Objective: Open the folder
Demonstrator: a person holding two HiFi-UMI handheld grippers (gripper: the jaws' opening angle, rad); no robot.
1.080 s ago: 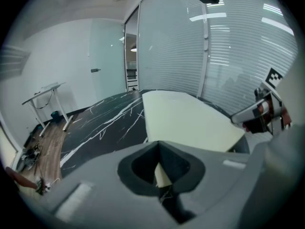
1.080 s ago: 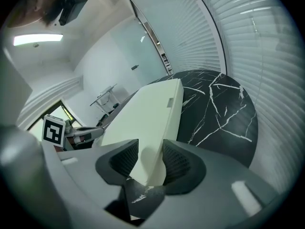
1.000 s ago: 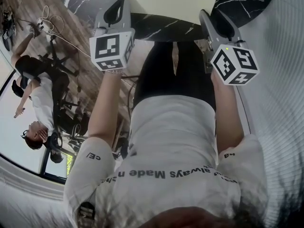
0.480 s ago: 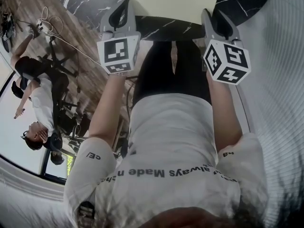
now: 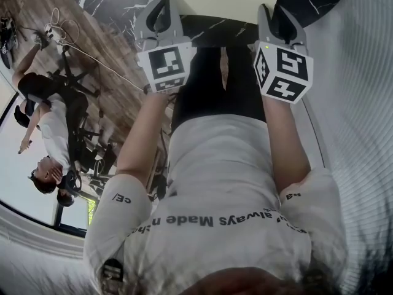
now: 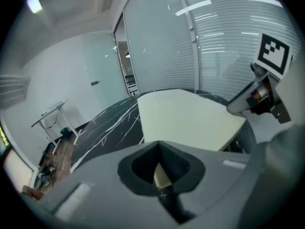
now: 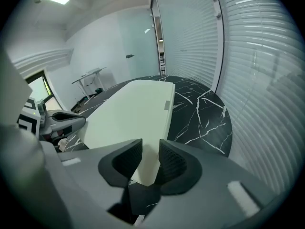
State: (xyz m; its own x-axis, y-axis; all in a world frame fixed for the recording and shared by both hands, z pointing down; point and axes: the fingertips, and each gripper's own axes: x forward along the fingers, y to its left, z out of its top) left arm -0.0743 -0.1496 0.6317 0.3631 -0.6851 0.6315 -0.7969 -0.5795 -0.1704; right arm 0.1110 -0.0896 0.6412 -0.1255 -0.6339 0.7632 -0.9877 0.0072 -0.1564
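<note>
While the folder (image 7: 138,113) lies shut and flat on the table (image 7: 205,113), the step in hand reads as approach / first grip. No cover is raised yet, so I judge the task to be at its start.

R gripper (image 7: 150,146): jaws apart, have just been closing. Pads (image 7: 174,162) press on nothing. Folder's near R corner shows through the gap, but I can't tell if its edge sits btw the pads or just below them.

L gripper (image 6: 158,144): jaws together at the tips, nothing held. Only a sliver of folder shows through the hollow behind the tips. It hangs over the near L part of the folder; no contact seen.

Next move (est.): R must get one pad under the top cover only, along a free edge, then close on it, lift and swing it over. L prob. should pin the back cover, since a thin folder on a slick top may slide or lift whole. Can't tell which side is the spine.

Folder look: pale cream, plain, thin, rectangular. A small grey tab (image 7: 167,104) sits on its R long edge, maybe a clasp, so check before pulling. The folder lies mid-table on dark white-veined stone. In the head view it is just ahead of both grippers.
</note>
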